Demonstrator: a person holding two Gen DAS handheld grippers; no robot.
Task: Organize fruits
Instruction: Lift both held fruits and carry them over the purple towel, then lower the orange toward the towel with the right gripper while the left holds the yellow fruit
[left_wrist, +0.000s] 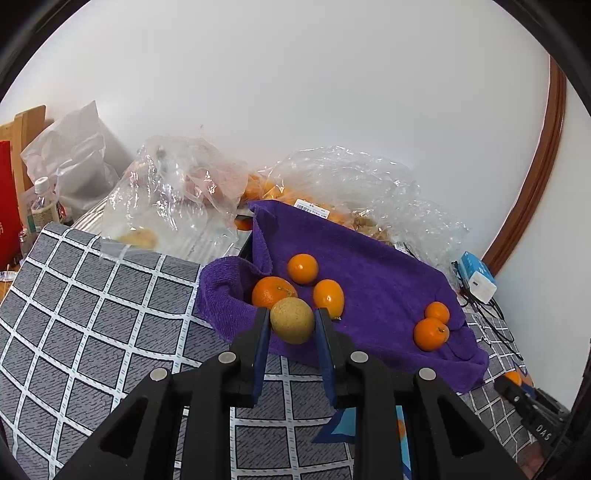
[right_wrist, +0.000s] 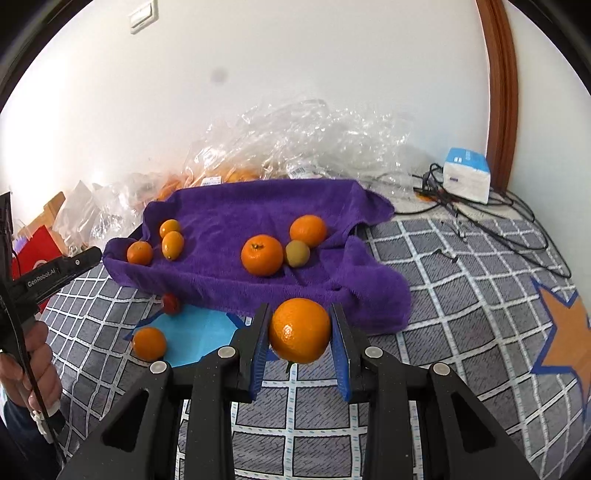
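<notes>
My left gripper (left_wrist: 291, 323) is shut on a round tan fruit (left_wrist: 291, 320), held just over the near edge of a purple towel (left_wrist: 369, 273). Three oranges (left_wrist: 303, 268) lie right behind it on the towel, and two more (left_wrist: 430, 334) sit at the right. My right gripper (right_wrist: 300, 332) is shut on an orange (right_wrist: 300, 330), lifted in front of the towel (right_wrist: 258, 206). On the towel, the right wrist view shows several oranges (right_wrist: 262, 254) and another tan fruit (right_wrist: 297, 253). The left gripper (right_wrist: 92, 256) reaches in from the left, held by a hand (right_wrist: 33, 369).
A loose orange (right_wrist: 149, 343) and a small red fruit (right_wrist: 170, 303) lie on the grey checked mat (right_wrist: 443, 295) by a blue patch. Clear plastic bags (left_wrist: 177, 192) with fruit are piled against the wall. A blue-white box (right_wrist: 467, 175) and cables (right_wrist: 517, 229) lie at the right.
</notes>
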